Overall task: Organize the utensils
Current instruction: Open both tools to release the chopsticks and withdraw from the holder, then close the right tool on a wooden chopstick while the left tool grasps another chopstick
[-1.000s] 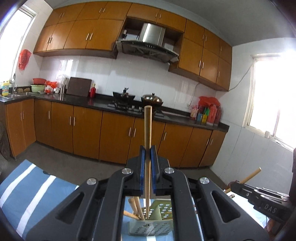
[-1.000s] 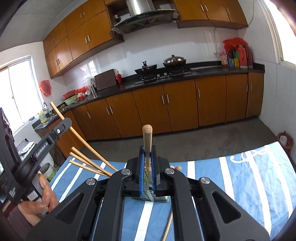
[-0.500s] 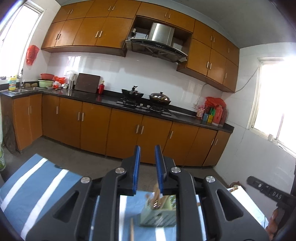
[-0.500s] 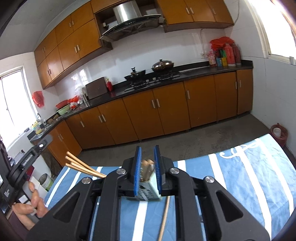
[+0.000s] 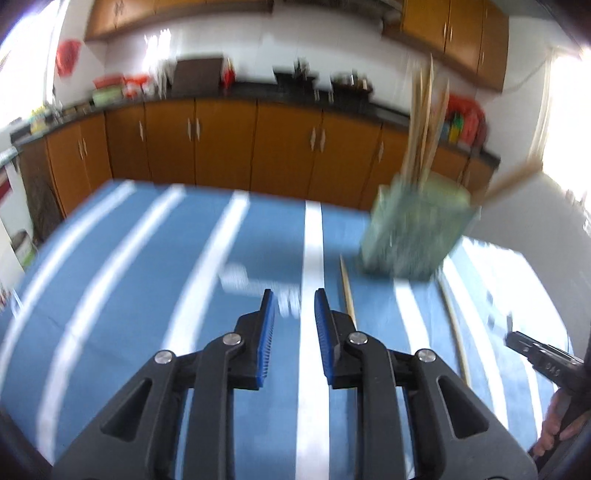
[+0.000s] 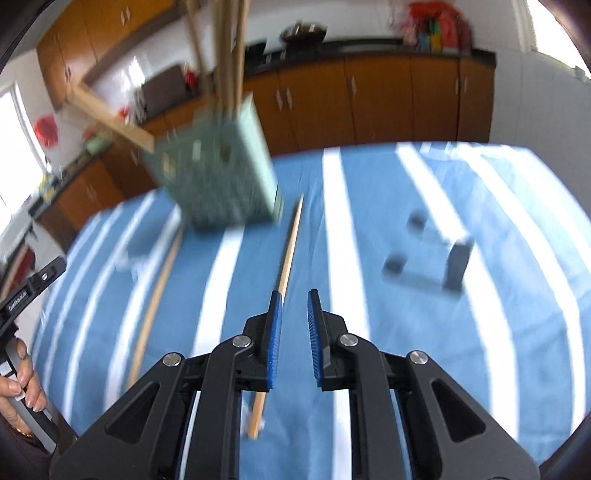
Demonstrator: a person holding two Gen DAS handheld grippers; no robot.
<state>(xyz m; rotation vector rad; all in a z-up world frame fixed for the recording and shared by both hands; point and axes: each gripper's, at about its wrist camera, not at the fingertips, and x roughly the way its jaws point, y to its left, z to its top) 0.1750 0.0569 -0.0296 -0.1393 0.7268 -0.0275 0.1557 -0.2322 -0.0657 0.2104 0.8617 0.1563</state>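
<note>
Left wrist view: the left tool hangs empty, jaws narrowly parted, above the striped table. The green holder, already stocked with chopsticks, stands ahead to the right; one loose chopstick lies just beside it.

Right wrist view: the right tool is likewise empty and narrowly parted, with a loose chopstick near the holder. Heavy blur suggests fast motion; a hurried approach could knock the holder.

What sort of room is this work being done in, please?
A home kitchen, most likely: wooden cabinets run under a dark counter, a pot sits on that counter, and a striped cloth covers the table with its chopstick holder.
</note>
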